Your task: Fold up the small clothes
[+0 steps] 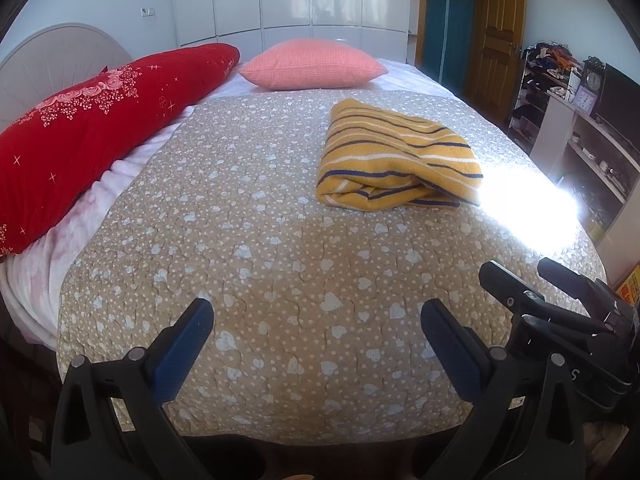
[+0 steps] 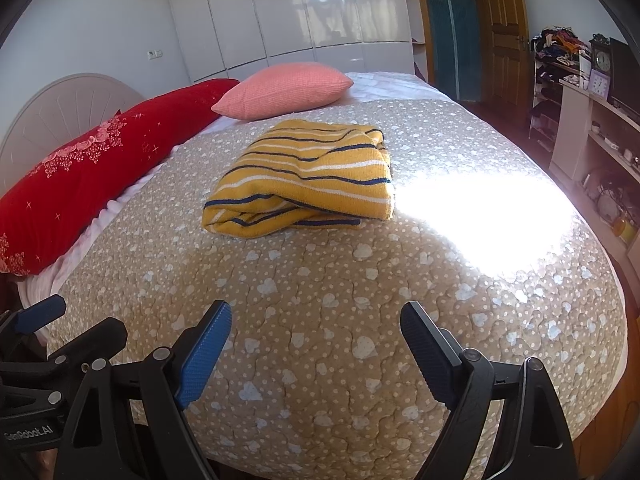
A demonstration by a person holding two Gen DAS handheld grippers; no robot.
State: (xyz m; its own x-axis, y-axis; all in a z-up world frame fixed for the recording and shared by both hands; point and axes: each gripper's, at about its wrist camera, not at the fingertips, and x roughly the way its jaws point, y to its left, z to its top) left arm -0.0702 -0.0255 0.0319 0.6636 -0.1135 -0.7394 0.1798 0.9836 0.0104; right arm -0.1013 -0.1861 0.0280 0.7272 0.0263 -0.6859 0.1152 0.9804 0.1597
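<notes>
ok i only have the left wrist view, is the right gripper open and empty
observer: yes, the right gripper is open above the beige heart-print quilt, with nothing between its blue pads.
operator: glare washes out the near right corner of the folded yellow striped knit garment here, anything lying there
observer: no, in the right wrist view that corner ends cleanly at the sunlit patch, with only quilt beside it.

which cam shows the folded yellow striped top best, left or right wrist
The right wrist view: the yellow striped top lies near the middle of the frame, larger, with its folded front edge and layers plain. The left wrist view shows the same top off to the right, beside the sun glare.
</notes>
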